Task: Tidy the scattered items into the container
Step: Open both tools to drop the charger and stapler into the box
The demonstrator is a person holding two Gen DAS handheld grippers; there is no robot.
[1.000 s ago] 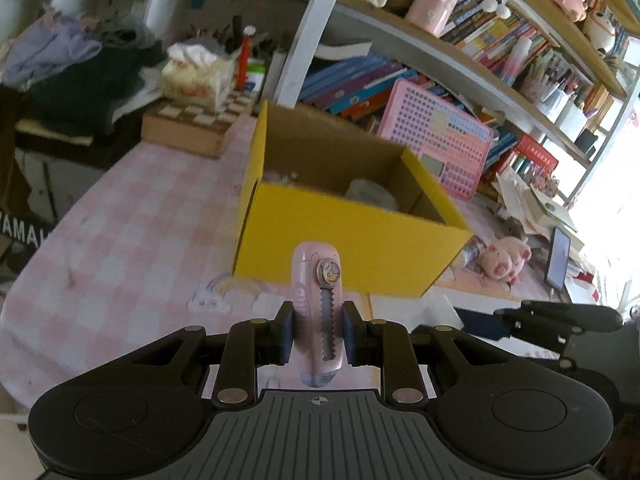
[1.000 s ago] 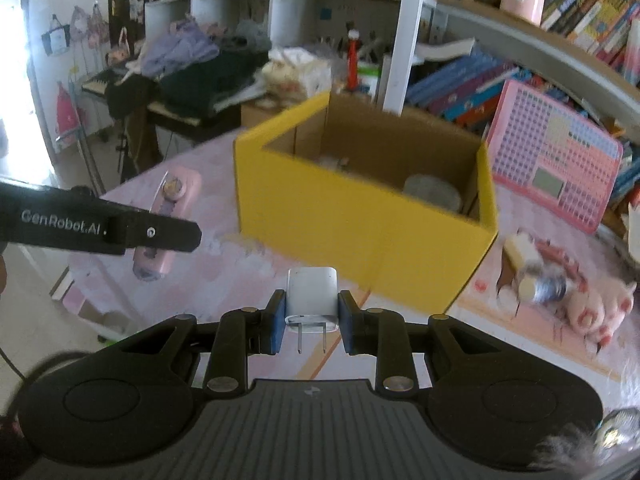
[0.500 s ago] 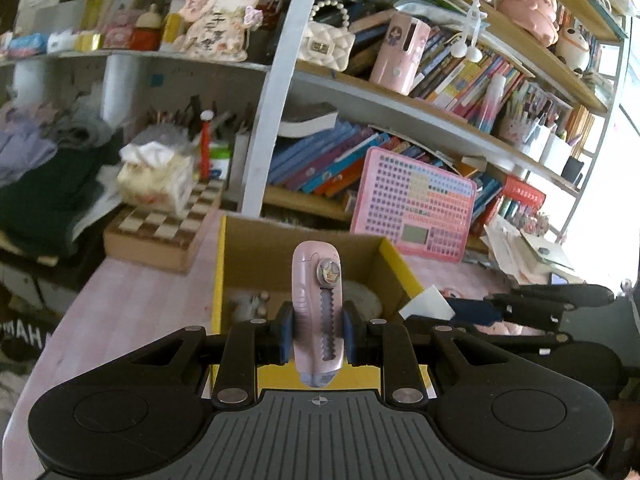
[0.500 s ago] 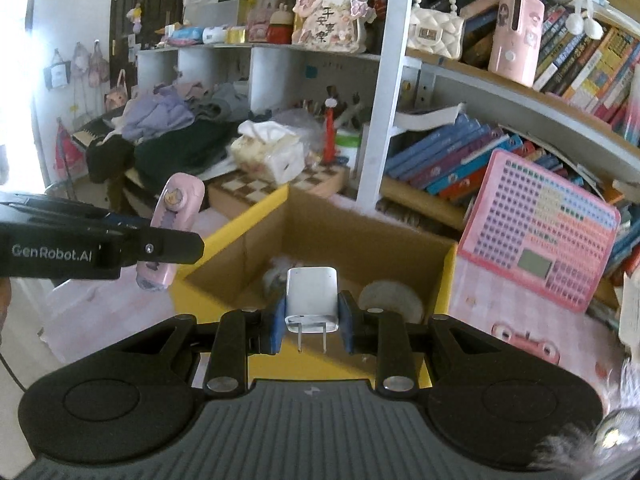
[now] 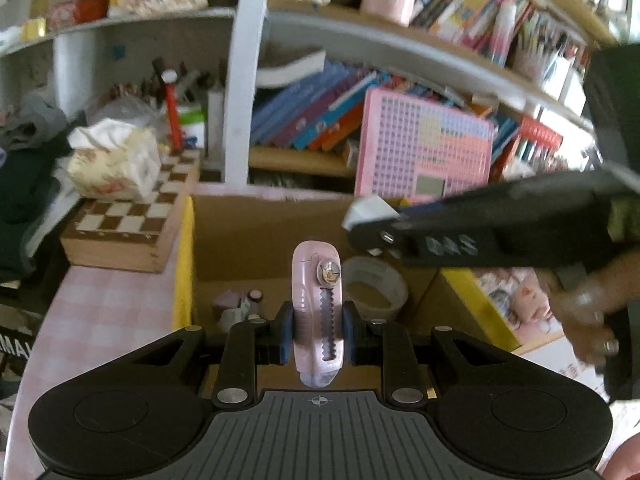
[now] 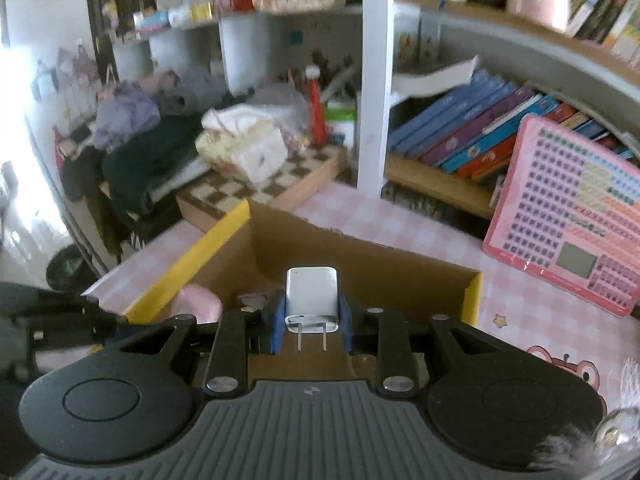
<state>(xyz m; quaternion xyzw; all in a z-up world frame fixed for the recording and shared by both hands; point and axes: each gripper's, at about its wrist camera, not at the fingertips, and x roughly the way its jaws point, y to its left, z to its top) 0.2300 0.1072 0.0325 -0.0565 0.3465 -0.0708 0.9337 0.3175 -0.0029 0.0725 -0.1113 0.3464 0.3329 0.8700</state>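
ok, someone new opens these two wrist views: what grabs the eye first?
Front and centre, each gripper is clamped on something: the left gripper on a pink utility knife standing upright, the right gripper on a white charger plug, prongs toward the camera. Both hang over the open yellow cardboard box, which already holds a tape roll. Behind it, a pink toy keyboard leans against the crowded bookshelf.

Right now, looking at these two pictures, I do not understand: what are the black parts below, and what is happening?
A person holds two hand tools, each with a camera looking along its two fingers. In the left tool's view, the left gripper clamps a pink plastic utility knife. In the right tool's view, the right gripper clamps a white plug charger. Both hang over the yellow cardboard box on the pink checked tablecloth. A tape roll lies inside.
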